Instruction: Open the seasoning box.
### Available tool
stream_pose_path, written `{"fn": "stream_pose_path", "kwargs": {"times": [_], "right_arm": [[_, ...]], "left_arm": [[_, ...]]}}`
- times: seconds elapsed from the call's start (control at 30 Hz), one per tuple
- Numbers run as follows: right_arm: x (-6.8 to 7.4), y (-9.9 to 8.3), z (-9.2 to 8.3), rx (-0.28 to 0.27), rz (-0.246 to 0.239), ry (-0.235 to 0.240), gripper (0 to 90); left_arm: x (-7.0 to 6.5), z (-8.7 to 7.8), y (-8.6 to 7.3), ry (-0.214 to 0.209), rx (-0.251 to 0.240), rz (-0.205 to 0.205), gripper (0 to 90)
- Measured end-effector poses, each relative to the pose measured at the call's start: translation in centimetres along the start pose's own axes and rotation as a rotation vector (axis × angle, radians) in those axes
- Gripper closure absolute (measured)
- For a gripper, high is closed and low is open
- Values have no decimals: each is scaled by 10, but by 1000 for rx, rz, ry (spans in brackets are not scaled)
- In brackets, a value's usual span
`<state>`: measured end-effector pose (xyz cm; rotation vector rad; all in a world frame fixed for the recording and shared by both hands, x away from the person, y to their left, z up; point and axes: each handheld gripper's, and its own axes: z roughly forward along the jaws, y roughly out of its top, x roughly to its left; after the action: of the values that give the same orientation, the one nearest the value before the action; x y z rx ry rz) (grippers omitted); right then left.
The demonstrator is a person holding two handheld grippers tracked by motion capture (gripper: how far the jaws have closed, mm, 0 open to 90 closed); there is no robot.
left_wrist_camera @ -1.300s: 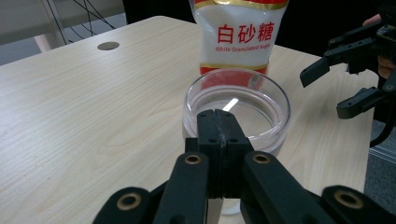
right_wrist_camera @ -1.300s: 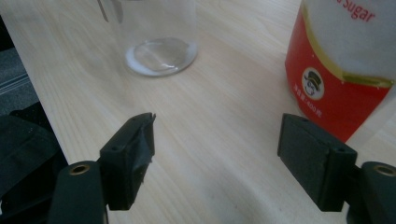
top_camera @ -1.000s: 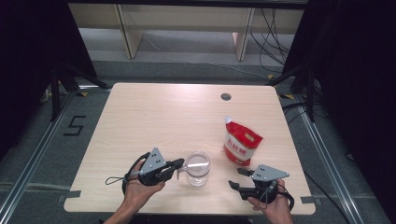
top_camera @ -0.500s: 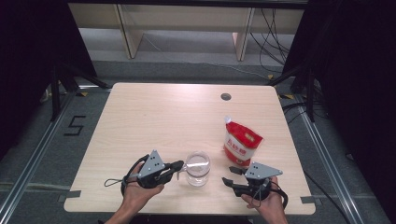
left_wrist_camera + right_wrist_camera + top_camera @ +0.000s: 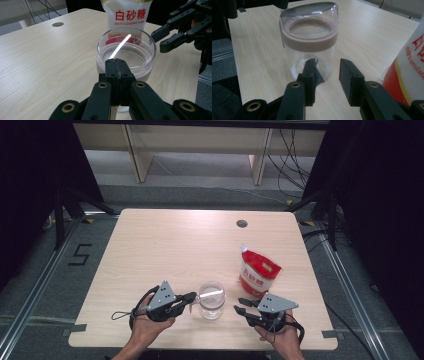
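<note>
Since the earlier frame, the right hand-held gripper [image 5: 244, 308] has edged slightly closer to the clear glass jar with a pale pink collar and a tilted transparent lid [image 5: 211, 299], and its jaws have just been closing. They now stand at a narrow gap with nothing between them; in the right gripper view the jar [image 5: 309, 40] stands just beyond the jaw tips, apart from them. The left hand-held gripper [image 5: 192, 296] has stayed in place. Its jaws are closed together at the near rim of the jar, pinching the end of a thin white strip [image 5: 120, 45] that slants across the jar mouth. The jar stands upright on the light wooden desk [image 5: 170, 245], near the front edge and about midway along it, between the two hand-held grippers. A red and white pouch of white granulated sugar [image 5: 258, 271] stands just behind and to the right of the jar, towards the right edge of the desk. A round dark cable hole [image 5: 242, 224] lies near the far edge.
</note>
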<state>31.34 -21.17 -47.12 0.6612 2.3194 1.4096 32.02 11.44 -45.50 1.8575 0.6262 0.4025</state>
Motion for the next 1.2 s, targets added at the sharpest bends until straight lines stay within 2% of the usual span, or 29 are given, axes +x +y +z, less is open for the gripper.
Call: {"fn": "stream_pose_path", "kwargs": {"times": [0.07, 0.1, 0.13, 0.17, 0.2, 0.27, 0.3, 0.33, 0.4, 0.43, 0.47, 0.5, 0.53, 0.57, 0.7, 0.8, 0.83, 0.9, 1.1, 1.13, 1.17, 1.2], "right_arm": [[2, 0, 0, -5, 12, -1, 710], [1, 1, 0, -15, -1, -12, 734], [1, 3, 1, -20, -13, 8, 762], [1, 3, 1, -20, -13, 8, 762], [2, 4, 2, -1, -28, -6, 786], [3, 3, 3, -2, -20, -10, 793], [3, 3, 4, 4, -21, 5, 806], [4, 4, 5, -4, -32, 4, 823], [5, 4, 6, -6, -23, 4, 826], [4, 6, 6, -7, -38, 20, 830], [4, 7, 7, -14, -47, 11, 834], [6, 8, 7, -12, -29, 11, 838], [6, 9, 8, -22, -35, 28, 842], [6, 10, 10, -35, -39, 17, 847], [8, 13, 13, -20, -41, 33, 856], [9, 14, 14, -23, -34, 33, 858], [9, 15, 14, -24, -36, 30, 858], [9, 16, 17, -36, -42, 36, 859], [9, 20, 19, -25, -50, 45, 862], [10, 22, 20, -32, -30, 39, 866], [10, 22, 20, -32, -30, 39, 866], [10, 22, 21, -34, -31, 42, 867]], "left_arm": [[0, 0, 0, -1, -2, 3, 887], [0, 0, 0, -1, -2, 2, 888], [0, 0, 0, 2, 1, 6, 890], [0, 0, 0, 2, 1, 6, 890], [-1, 0, 0, 3, 2, 6, 891], [0, -1, 0, 2, 3, 8, 891], [0, -2, 0, 4, 12, 18, 891], [0, -2, 0, 8, 12, 6, 891], [0, -1, 0, 7, 12, 7, 891], [0, 0, 0, 2, 3, 1, 891], [0, 0, 0, 3, 4, 17, 891], [0, 0, 0, 4, 5, 15, 891], [0, -1, 0, 2, 5, 17, 891], [1, -1, 0, 1, 5, 20, 891], [0, -1, -1, 0, 5, 6, 892], [2, -1, 0, -6, 4, 27, 892], [1, -1, -1, -2, 4, 16, 892], [1, -1, -1, -5, 4, 16, 892], [1, -1, -1, -7, -1, 18, 892], [2, -1, -1, -11, -1, 29, 892], [2, -1, -1, -11, -1, 29, 892], [1, -1, -1, -7, -2, 13, 892]]}}
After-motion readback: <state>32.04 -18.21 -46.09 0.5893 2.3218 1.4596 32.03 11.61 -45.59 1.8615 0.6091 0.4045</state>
